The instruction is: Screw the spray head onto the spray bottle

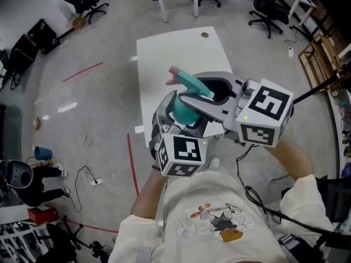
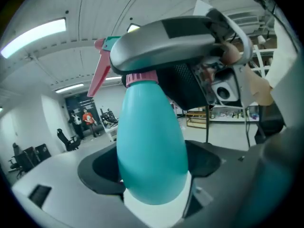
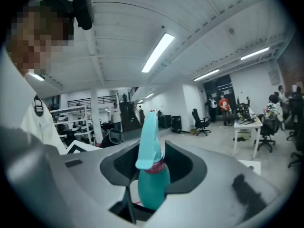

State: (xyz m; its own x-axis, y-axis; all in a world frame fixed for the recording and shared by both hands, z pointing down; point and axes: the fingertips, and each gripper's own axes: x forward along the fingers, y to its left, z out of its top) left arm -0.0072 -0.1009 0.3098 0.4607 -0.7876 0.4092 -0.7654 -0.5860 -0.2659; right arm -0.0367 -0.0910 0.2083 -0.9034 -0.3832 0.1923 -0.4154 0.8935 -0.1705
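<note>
I hold a teal spray bottle (image 1: 184, 112) in the air above the white table (image 1: 164, 51). My left gripper (image 1: 176, 114) is shut on its lower body (image 2: 152, 151). The teal spray head (image 1: 191, 83), with a pink trigger (image 2: 99, 72) and a pink collar (image 2: 141, 78), sits on the neck. My right gripper (image 1: 202, 100) comes in from the right. Its grey jaws lie across the collar and head. In the right gripper view the spray head (image 3: 149, 137) and collar (image 3: 155, 167) stand upright between the jaws, which press on them.
The white table has a round cable hole (image 1: 204, 35) near its far end. Office chairs (image 1: 85, 1) and desks stand further off. Red tape lines (image 1: 82, 72) mark the grey floor. A black cable (image 1: 263, 201) hangs from the right gripper.
</note>
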